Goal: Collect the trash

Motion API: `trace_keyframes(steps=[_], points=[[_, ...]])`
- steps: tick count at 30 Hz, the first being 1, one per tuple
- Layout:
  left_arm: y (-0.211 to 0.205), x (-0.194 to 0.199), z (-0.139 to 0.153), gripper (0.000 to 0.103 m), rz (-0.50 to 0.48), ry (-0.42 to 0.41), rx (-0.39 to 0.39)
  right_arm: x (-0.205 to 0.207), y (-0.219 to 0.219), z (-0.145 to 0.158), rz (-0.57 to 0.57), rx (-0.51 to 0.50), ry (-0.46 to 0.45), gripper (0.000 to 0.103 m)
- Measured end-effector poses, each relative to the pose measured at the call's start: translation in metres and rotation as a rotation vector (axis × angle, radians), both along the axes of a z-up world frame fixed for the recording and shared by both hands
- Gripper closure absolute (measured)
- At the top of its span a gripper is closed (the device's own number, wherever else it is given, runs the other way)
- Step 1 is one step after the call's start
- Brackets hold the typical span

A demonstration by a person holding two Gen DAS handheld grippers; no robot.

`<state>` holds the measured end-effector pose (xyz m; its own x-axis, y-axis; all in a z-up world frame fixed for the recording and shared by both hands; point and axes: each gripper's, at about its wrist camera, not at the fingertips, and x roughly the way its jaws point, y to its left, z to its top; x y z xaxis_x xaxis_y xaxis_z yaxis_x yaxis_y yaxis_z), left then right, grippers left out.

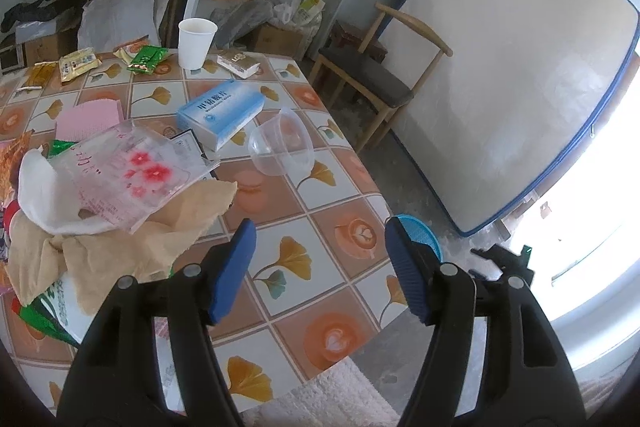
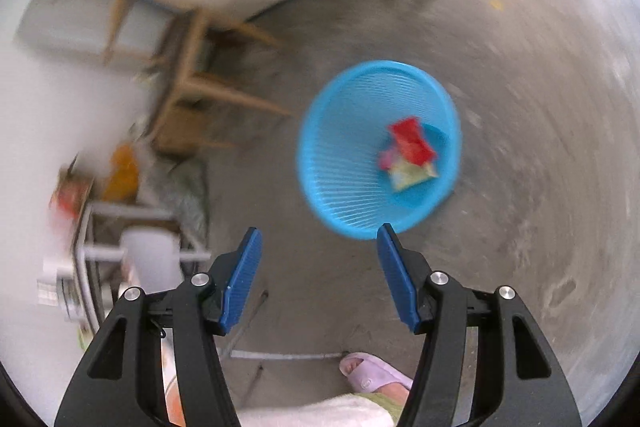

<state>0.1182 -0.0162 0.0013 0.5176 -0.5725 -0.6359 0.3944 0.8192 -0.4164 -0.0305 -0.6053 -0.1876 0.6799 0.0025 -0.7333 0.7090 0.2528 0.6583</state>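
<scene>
Early going — only a red wrapper [image 2: 412, 141] and a pale packet [image 2: 412, 175] in the blue basket [image 2: 340, 155] on the floor; right gripper [image 2: 318, 267] and left gripper [image 1: 320, 259] both spread, empty; tabletop [image 1: 304, 227] heap — clear bag [image 1: 136, 171], brown paper [image 1: 132, 243], blue box [image 1: 220, 113] — uncollected

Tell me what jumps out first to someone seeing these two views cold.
The bright blue basket on the grey floor grabs the eye in the right wrist view, with a red wrapper and other scraps lying in it. In the left wrist view it is the litter on the patterned tablecloth: crumpled brown paper, a clear bag with red flowers, a blue medicine box and a tipped clear plastic cup. Both grippers, left and right, are open and empty.
</scene>
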Motion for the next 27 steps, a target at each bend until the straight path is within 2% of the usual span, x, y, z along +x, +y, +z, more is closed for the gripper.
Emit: trace_keyframes(steps=[4,7,15,21,27], points=[[0.004,-0.002,0.003,0.035,0.015,-0.002,-0.012,0.036,0.044,0.067,0.204,-0.143,-0.049,0.044],[0.011,-0.004,0.008,0.032,0.047,-0.011,-0.006,0.068,0.08,0.103,0.346,-0.217,-0.072,0.044],[0.046,-0.005,0.021,0.03,0.154,-0.023,-0.039,0.143,0.171,0.154,0.637,-0.244,-0.138,0.044],[0.073,0.0,0.029,0.03,0.202,-0.029,-0.057,0.185,0.242,0.165,0.794,-0.186,-0.162,0.044],[0.092,0.007,0.035,0.03,0.229,-0.032,-0.077,0.21,0.276,0.153,0.836,0.01,-0.162,0.044]])
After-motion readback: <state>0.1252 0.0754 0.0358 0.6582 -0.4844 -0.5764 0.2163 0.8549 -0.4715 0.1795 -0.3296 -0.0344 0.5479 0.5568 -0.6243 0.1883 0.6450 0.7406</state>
